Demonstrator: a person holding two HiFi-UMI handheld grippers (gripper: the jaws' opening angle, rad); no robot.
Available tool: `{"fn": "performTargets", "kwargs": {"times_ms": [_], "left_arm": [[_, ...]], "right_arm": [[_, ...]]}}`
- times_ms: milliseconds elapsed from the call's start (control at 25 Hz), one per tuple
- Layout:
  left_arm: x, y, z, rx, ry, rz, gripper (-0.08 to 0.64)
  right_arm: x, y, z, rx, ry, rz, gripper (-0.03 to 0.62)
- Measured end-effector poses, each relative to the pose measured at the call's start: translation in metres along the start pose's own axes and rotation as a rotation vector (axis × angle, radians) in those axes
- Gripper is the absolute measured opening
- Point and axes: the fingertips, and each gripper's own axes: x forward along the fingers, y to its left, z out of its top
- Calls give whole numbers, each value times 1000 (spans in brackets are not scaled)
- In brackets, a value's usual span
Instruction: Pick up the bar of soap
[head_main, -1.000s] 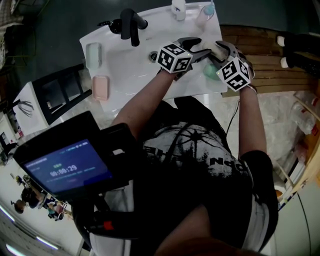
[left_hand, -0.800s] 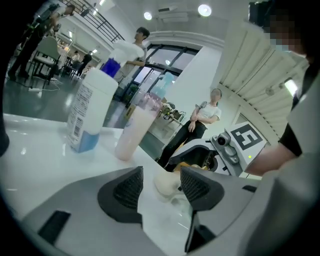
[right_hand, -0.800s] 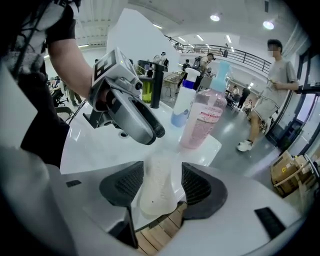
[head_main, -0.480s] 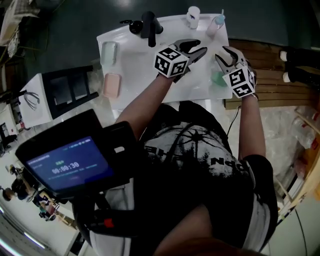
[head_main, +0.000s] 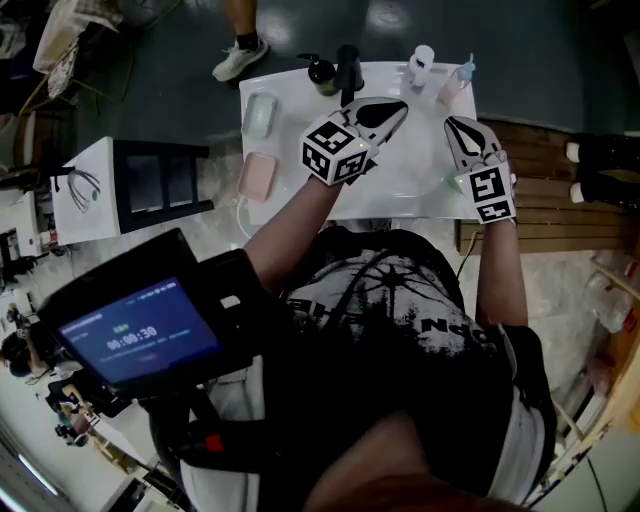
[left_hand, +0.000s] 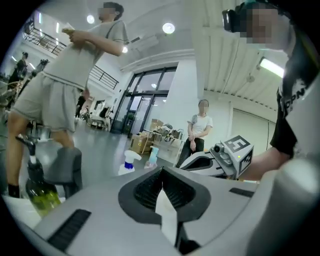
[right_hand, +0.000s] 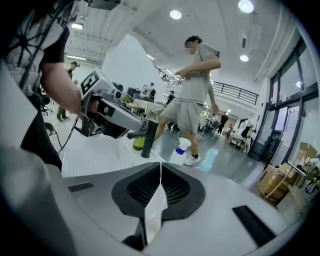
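A white sink fills the upper middle of the head view, and the person wearing the camera stands against its near edge with both forearms stretched over it. A black device with a lit blue screen sits well short of the sink's near-left corner, close to the camera. A white cabinet with dark panels stands off the sink's left side, and wooden planks lie off its right side. Beyond the far edge a bystander's leg and shoe show on the dark floor. The left gripper is held over the middle of the sink and the right gripper over its right part. Both sets of tongs have just been closing and now meet tip to tip with nothing between them. A black faucet rises at the sink's far edge, with a dark pump bottle just left of it. A white bottle and a pale blue spray bottle stand to its right. A pale green case and a pink case lie along the sink's left edge. A small green sliver at the sink's right side, just beside the right gripper's marker cube, looks to be the bar of soap. It is mostly hidden and is held by neither gripper.
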Motion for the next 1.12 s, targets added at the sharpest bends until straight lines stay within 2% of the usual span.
{"fn": "performTargets", "kwargs": {"times_ms": [240,520,760,920,1120], "left_arm": [[-54,0,44,56,-88,23,12],[-114,15,61,99,-111,92,12],[-170,34,77,119,-139,173,12],[-193,45,79,122,-146,207,12],[-209,53,68,113,-146,240,12]], "right_arm": [[-8,17,58,45,-113,5,17],[-3,43,126,54,-246,34,15],[8,71,179,21,-306,81,15],[18,85,197,7,-327,102,15],[31,100,201,-11,-333,131,15]]}}
